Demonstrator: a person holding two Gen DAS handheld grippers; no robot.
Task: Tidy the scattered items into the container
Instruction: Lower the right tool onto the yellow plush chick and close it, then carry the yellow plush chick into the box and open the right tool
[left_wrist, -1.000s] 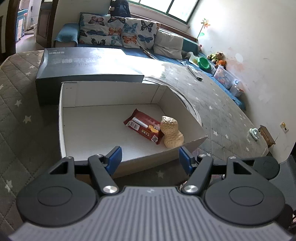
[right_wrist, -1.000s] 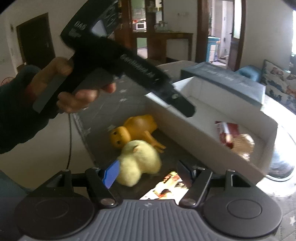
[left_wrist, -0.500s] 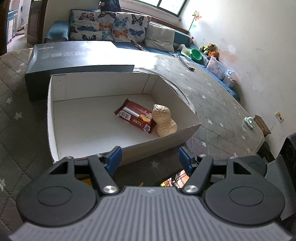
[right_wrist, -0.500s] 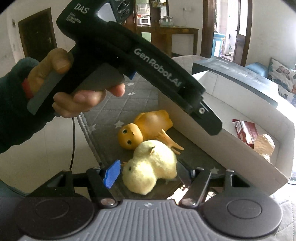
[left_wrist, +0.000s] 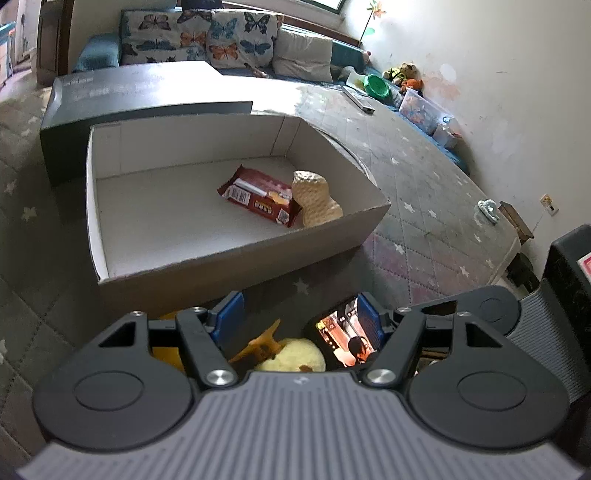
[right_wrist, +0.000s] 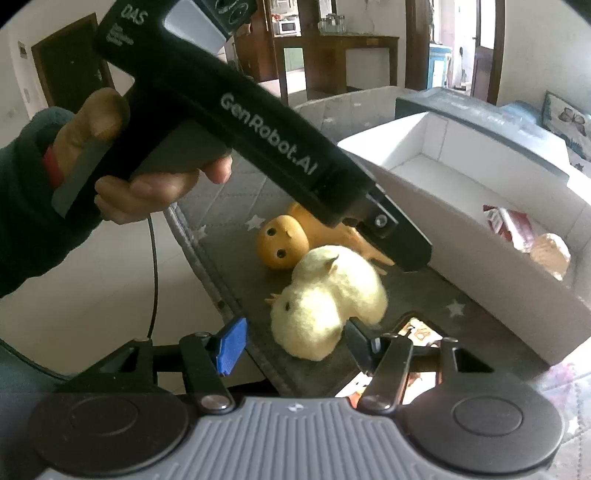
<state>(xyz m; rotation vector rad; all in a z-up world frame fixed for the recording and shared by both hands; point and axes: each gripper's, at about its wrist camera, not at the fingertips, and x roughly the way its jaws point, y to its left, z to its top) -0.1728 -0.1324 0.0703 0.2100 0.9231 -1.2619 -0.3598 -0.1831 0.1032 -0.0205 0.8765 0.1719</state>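
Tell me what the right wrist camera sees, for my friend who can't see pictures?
A fluffy yellow chick toy lies on the grey mat just ahead of the open right gripper, with an orange duck toy behind it. A hand points the left gripper down over them, beside a white box.

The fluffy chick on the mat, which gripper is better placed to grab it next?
Probably right: the right gripper is open with the chick straight ahead between its fingers. The left gripper hangs above the orange toy.
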